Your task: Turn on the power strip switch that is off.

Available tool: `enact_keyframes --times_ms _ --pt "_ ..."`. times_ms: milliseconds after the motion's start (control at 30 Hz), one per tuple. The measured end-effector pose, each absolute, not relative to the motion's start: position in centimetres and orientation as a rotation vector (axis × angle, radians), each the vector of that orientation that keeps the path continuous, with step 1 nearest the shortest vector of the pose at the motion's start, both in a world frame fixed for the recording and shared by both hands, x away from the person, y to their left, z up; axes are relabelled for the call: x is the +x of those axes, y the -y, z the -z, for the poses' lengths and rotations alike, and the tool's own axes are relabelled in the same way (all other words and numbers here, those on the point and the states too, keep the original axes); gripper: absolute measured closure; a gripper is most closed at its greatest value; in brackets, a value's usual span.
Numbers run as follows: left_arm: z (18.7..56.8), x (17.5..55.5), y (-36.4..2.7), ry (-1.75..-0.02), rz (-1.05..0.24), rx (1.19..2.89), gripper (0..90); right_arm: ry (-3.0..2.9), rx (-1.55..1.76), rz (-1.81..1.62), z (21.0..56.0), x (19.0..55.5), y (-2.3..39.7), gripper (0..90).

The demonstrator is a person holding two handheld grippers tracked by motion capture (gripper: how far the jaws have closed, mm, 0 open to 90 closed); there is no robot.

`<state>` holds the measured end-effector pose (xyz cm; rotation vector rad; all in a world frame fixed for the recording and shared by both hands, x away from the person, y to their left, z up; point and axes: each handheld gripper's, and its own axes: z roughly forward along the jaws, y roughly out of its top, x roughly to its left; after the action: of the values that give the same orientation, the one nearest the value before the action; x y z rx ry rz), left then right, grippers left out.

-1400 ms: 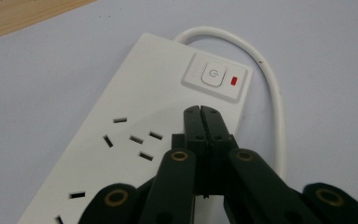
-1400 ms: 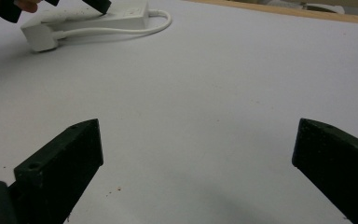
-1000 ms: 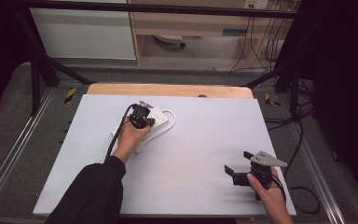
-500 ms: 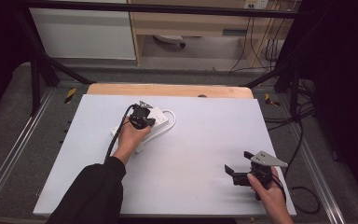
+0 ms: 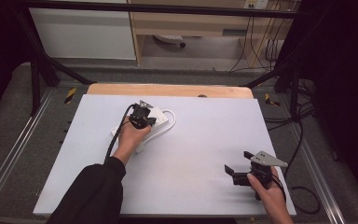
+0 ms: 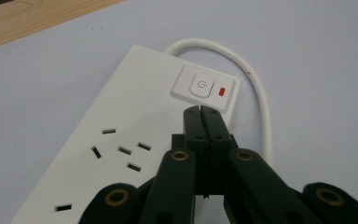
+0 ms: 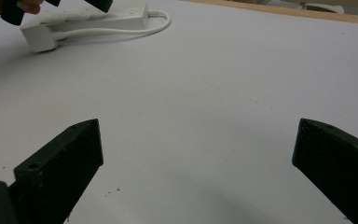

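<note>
The left tongs (image 6: 200, 112), pressed together, poise just beside the power strip's (image 6: 135, 140) switch (image 6: 201, 86); the right tongs (image 7: 196, 163) gape wide above the bare tabletop (image 7: 214, 79).

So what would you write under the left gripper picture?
Closed left gripper poised just short of the power strip's switch.

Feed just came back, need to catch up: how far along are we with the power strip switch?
Done: the left gripper is shut, its tips above the white power strip, just short of its square power button. In hand: lining up. The red indicator shows. Left: the press itself. The right gripper rests open.
</note>
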<state>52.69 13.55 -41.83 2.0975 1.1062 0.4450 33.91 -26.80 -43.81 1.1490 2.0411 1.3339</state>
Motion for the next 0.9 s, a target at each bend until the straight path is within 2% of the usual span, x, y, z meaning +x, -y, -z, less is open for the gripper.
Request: enact_keyframes --times_ms 733,900 --pt "40.5 51.8 -14.4 -1.058 -0.477 1.993 89.9 -2.042 1.154 -1.331 43.8 33.9 26.7 2.3" --pt "40.1 51.6 -14.6 -1.047 -0.484 1.978 86.7 -2.042 1.152 -1.33 43.8 33.9 26.7 2.3"
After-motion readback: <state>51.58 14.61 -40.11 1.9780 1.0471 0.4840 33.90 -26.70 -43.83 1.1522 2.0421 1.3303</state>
